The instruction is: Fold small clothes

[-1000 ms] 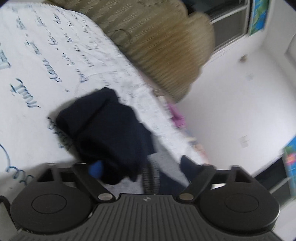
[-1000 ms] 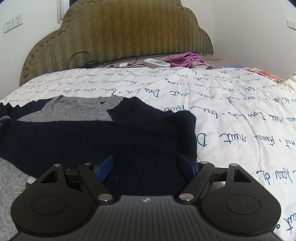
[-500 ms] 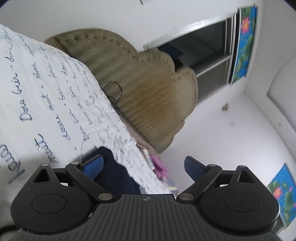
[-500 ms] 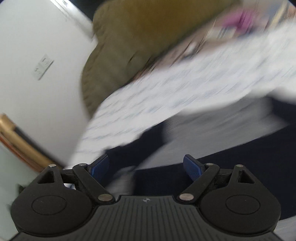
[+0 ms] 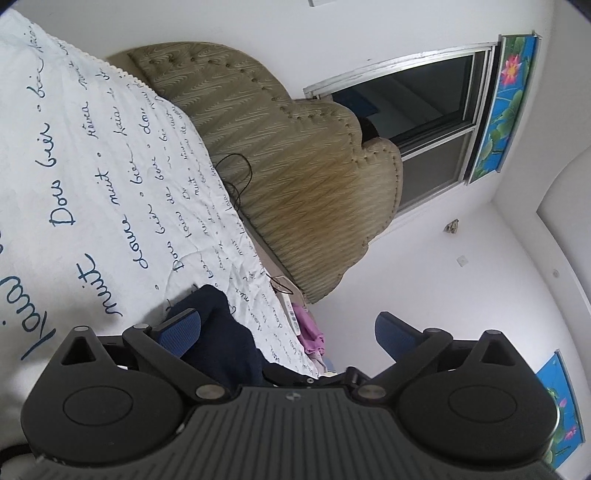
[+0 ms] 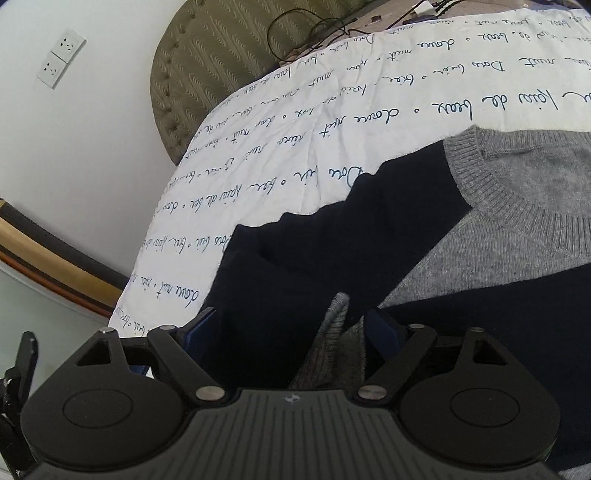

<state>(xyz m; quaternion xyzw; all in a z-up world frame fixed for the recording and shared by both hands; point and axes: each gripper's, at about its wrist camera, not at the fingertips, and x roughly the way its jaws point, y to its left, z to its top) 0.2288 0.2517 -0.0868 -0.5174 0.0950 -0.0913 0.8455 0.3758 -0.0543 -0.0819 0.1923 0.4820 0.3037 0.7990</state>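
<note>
The sweater (image 6: pixel 424 251) runs past the right edge, its hem perhaps under the hand-held gripper (image 6: pixel 291 328).

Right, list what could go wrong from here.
1. The right gripper has open jaws over the navy and grey sweater; closing may pinch extra layers.
2. The left gripper points off the bed's edge, barely seeing fabric.
3. The black cable lies near the headboard; a wide sweep might snag it.

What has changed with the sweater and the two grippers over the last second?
The left hand-held gripper let go of the navy sweater fold it held, opened, and tilted up toward the headboard. The right hand-held gripper swung left to the sweater's sleeve side, jaws open. The sweater still lies on the lettered bedspread.
</note>
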